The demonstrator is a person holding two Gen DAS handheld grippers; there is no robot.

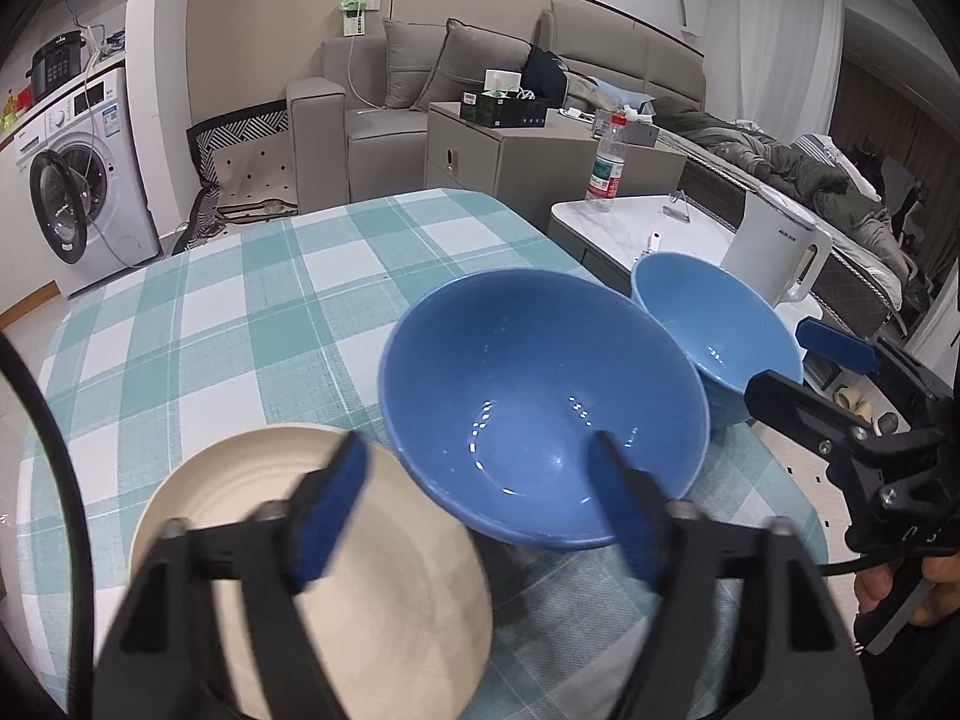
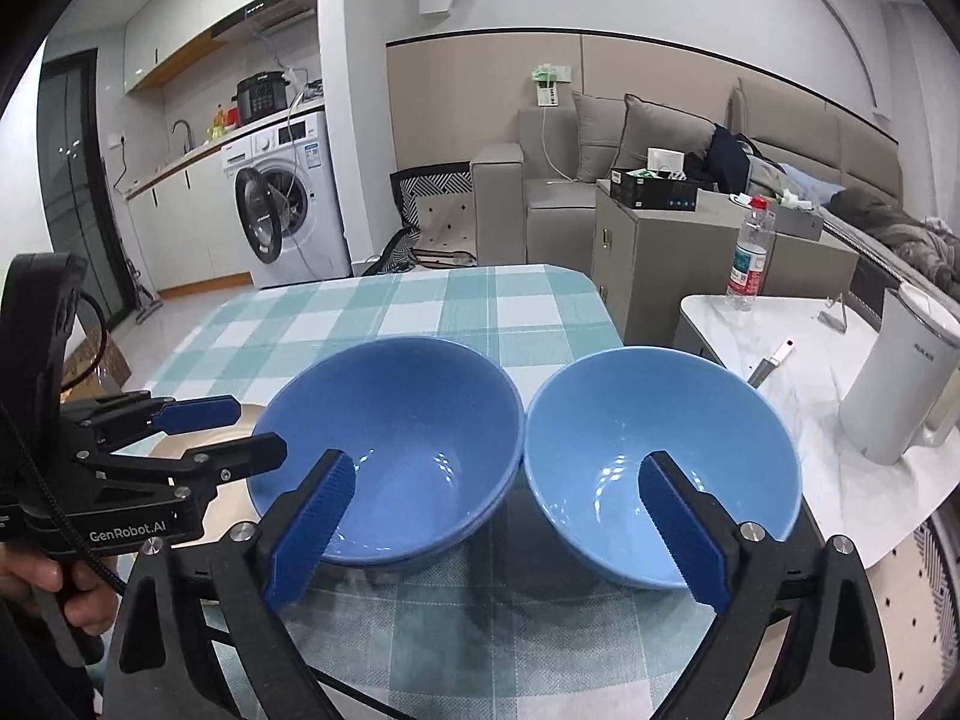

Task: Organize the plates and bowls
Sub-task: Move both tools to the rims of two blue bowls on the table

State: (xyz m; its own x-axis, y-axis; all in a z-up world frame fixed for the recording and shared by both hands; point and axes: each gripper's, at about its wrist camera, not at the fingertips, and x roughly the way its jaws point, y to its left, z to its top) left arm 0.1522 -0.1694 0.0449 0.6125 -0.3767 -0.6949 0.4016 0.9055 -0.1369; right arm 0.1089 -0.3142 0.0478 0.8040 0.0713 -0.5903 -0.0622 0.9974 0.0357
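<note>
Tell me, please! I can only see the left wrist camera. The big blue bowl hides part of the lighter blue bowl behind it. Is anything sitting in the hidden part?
Observer: No. The right wrist view shows the whole light blue ceramic bowl, and it is empty.
Operator: Does it bump the big one?
Observer: Their rims look to meet, or very nearly. From there the darker blue ceramic bowl sits just to its left.
Operator: Is the other grabber holding something?
Observer: No. The right gripper has its jaws wide open and holds nothing, in front of both bowls.
</note>
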